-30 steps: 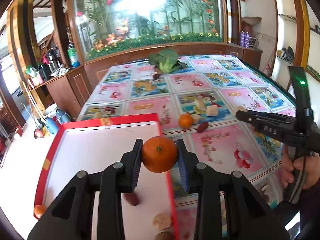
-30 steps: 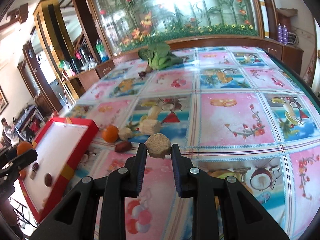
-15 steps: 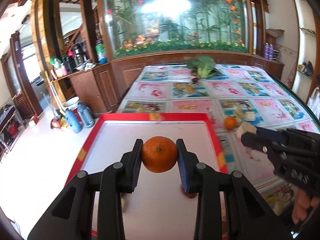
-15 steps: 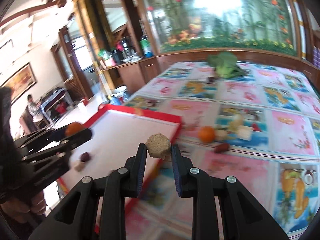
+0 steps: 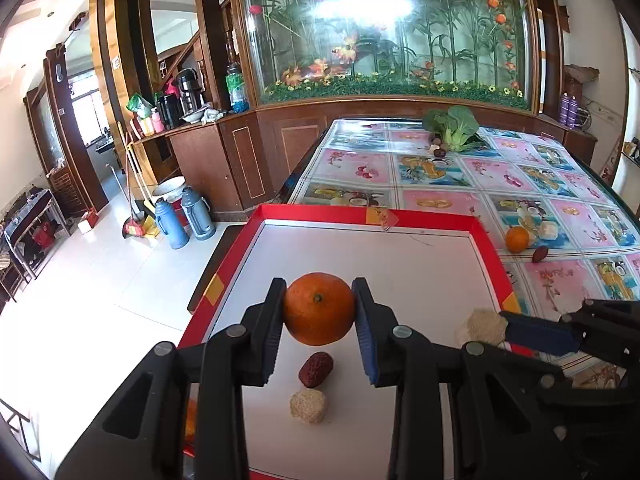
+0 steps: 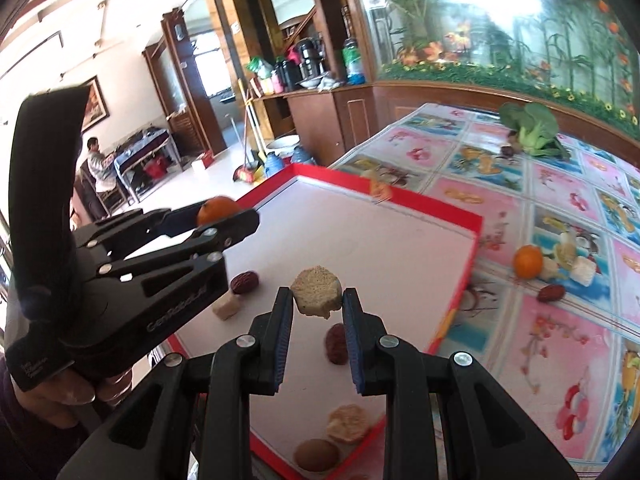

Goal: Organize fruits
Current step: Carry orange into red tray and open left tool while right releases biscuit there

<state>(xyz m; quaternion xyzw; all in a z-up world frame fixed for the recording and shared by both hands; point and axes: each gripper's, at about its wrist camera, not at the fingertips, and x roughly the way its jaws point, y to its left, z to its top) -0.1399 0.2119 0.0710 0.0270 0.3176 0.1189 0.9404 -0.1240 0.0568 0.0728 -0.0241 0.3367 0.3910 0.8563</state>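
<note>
Orange clamped in left gripper over tray; biscuit clamped in right gripper, same tray

An orange fruit at the tray's near left edge is mostly hidden behind the left gripper's finger, and the tray's near edge is cut off by the frame.

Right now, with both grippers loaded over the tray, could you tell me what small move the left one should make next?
Probably lower it and open. The left gripper holds the orange above bare white floor of the red-rimmed tray, with the red date nearer the camera, so it should land clear.
</note>
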